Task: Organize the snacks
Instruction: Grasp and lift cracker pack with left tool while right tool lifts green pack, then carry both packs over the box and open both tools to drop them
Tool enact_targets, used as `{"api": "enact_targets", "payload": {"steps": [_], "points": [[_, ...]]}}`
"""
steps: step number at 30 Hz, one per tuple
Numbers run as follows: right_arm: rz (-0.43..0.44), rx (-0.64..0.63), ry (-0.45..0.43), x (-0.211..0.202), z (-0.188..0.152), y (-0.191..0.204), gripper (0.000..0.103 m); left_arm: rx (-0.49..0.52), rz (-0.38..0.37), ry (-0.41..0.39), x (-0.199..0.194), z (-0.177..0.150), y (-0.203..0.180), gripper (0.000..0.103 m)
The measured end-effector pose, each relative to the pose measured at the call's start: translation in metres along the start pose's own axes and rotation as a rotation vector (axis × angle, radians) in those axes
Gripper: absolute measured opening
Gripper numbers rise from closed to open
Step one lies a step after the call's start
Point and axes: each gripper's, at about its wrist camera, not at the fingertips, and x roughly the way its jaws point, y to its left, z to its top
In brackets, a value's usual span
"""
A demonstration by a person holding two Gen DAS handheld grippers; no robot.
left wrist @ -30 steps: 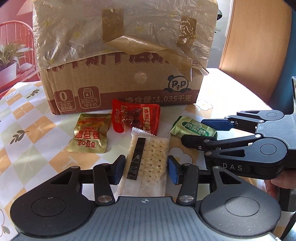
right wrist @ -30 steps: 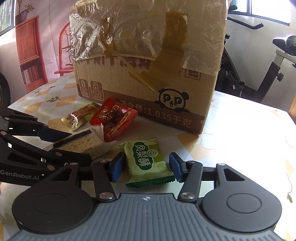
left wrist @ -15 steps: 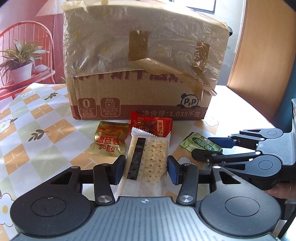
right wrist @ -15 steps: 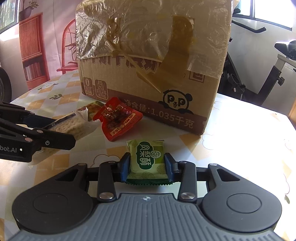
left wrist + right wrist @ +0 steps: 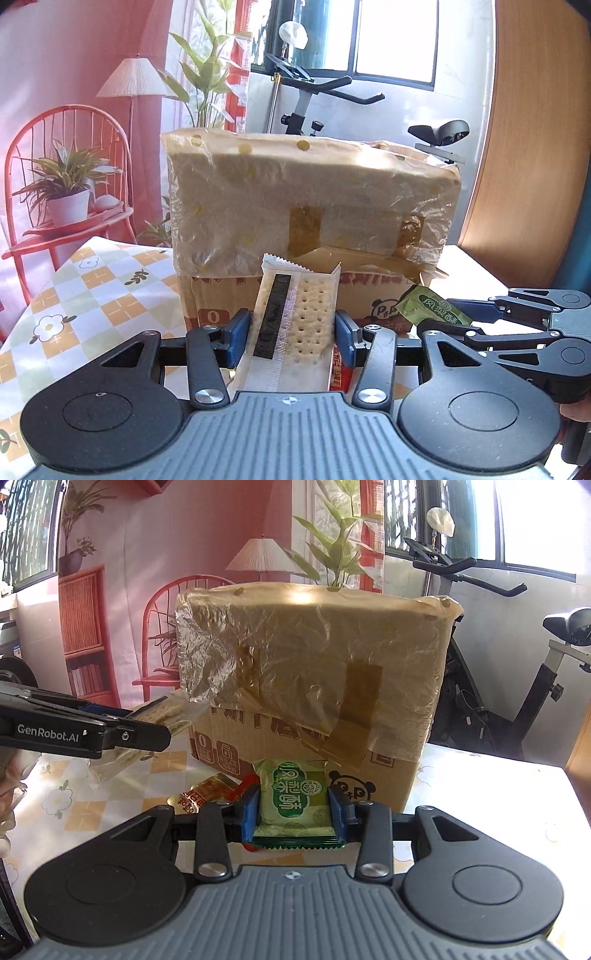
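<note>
My left gripper (image 5: 293, 332) is shut on a clear cracker pack (image 5: 295, 314), held up off the table with its far end in front of the cardboard box (image 5: 314, 206). My right gripper (image 5: 293, 812) is shut on a green snack packet (image 5: 293, 794), also lifted. Each gripper shows in the other's view: the right gripper (image 5: 436, 319) with the green snack packet (image 5: 432, 306), and the left gripper (image 5: 147, 725) with the cracker pack (image 5: 166, 709). A gold packet (image 5: 201, 794) and a red packet (image 5: 245, 788) lie on the table by the box's base.
The box (image 5: 314, 657), wrapped in plastic film and tape, stands on a table with a checked flower cloth (image 5: 92, 295). Behind it are a red chair with a potted plant (image 5: 66, 199), a floor lamp (image 5: 131, 79) and an exercise bike (image 5: 517, 686).
Both grippers have risen off the table with their packets. The right gripper's jaws closed on the green packet. The box's top edge and the room behind it have come into view.
</note>
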Motion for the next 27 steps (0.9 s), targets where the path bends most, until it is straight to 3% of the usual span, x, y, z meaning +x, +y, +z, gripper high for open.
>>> {"api": "enact_targets", "payload": {"steps": [13, 20, 27], "points": [[0.006, -0.008, -0.168, -0.02, 0.083, -0.012, 0.041, 0.0, -0.016, -0.145, -0.012, 0.082, 0.0, 0.051], [-0.014, -0.03, -0.189, -0.009, 0.118, -0.027, 0.041, 0.013, -0.013, -0.166, 0.005, 0.11, 0.0, 0.051], [-0.05, -0.023, -0.17, 0.013, 0.135, -0.046, 0.041, 0.034, -0.013, -0.137, 0.033, 0.132, 0.001, 0.051]]}}
